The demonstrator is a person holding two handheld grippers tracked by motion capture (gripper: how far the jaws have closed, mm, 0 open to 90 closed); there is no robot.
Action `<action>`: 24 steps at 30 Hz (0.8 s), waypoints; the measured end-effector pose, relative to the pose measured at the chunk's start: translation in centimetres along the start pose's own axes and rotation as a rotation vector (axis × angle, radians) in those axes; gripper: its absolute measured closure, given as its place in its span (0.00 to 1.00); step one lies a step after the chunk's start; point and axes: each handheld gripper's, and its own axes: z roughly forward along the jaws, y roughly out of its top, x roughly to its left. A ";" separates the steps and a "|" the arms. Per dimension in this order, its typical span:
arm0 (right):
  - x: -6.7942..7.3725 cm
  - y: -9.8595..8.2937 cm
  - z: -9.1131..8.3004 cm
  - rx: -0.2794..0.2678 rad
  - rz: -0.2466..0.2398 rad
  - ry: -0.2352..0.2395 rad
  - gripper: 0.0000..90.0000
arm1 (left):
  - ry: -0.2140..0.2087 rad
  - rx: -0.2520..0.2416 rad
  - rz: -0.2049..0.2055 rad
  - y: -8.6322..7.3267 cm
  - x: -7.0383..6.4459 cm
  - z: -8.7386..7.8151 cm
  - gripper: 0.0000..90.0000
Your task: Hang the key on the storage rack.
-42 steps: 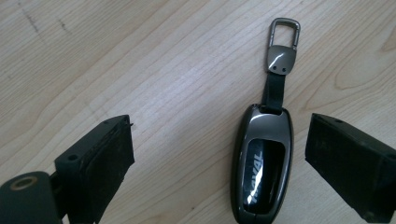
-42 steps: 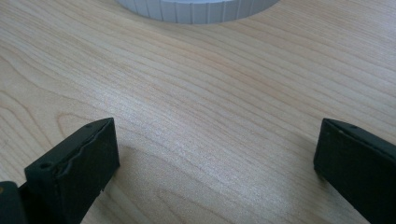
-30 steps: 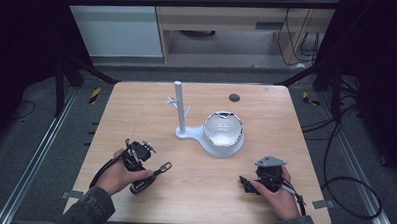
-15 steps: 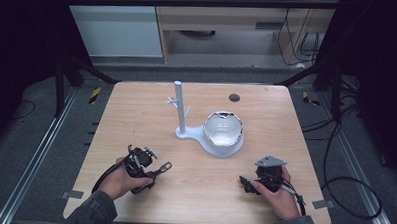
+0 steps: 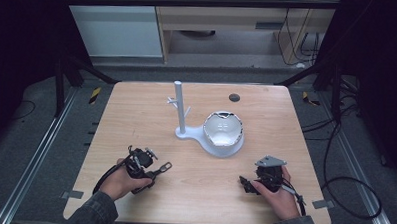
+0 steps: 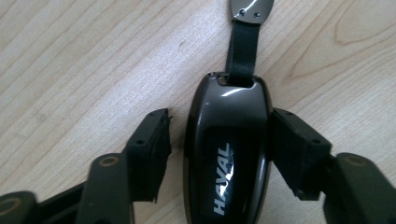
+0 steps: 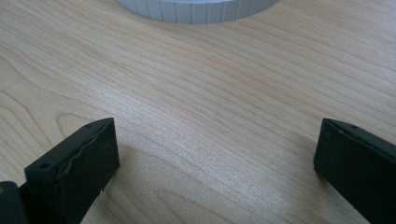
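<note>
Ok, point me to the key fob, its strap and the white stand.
key fob (image 6: 227,154), left gripper view, on its glossy face by the lettering
strap (image 6: 243,44), left gripper view, mid black band
white stand (image 5: 179,104), high view, on the upright post

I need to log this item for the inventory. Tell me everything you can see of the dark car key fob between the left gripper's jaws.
The glossy dark oval car key fob looks like polished plastic and bears silver HAVAL lettering. A black strap runs from a slot at its far end to a shiny metal tab. It lies flat on the light wooden table, between the open jaws of the left gripper; one jaw is at its side, the other stands a little apart.
</note>
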 end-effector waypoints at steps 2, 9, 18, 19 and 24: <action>0.0 0.0 0.0 0.000 0.000 0.000 0.00 | -0.003 0.001 0.009 0.0 -0.1 0.0 0.53; 0.0 0.0 0.0 0.000 0.000 0.001 0.00 | -0.002 -0.009 0.021 -0.1 0.0 -0.1 0.54; 0.0 0.0 0.0 -0.001 0.002 0.003 0.00 | 0.021 -0.108 0.020 -0.7 0.6 -1.8 0.54; 0.0 0.0 0.0 0.000 0.002 0.003 0.00 | 0.024 -0.145 0.021 -0.7 0.8 -2.6 0.54; 0.0 0.0 0.0 0.000 0.001 0.002 0.00 | 0.022 -0.203 0.015 -0.6 1.3 -4.3 0.54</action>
